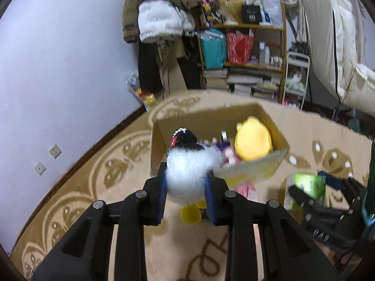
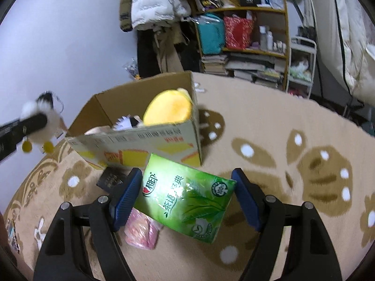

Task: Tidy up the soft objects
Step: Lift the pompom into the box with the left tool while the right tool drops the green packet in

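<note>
The left gripper (image 1: 187, 182) is clamped on a fluffy white plush toy (image 1: 189, 175) with a black knitted cap and yellow feet, and holds it in the air just in front of the near wall of an open cardboard box (image 1: 255, 164). In the right wrist view the same toy (image 2: 42, 119) hangs at the far left, off the carpet and left of the box (image 2: 150, 145).

Inside the box a yellow plush (image 1: 253, 140) leans against the right wall, with smaller pale and purple soft items beside it, too blurred to name.

In front of the box, a green pack of tissues (image 2: 185, 199) lies tilted on the patterned beige carpet (image 2: 293, 140). The right gripper (image 2: 187, 196) has its jaws spread apart on either side of the pack; whether the blue pads (image 2: 124, 201) touch the pack I cannot tell. A pink packet (image 2: 140, 229) lies half under the pack's left edge, and a small dark booklet (image 2: 110, 180) lies just beside the left finger, near the box.
</note>
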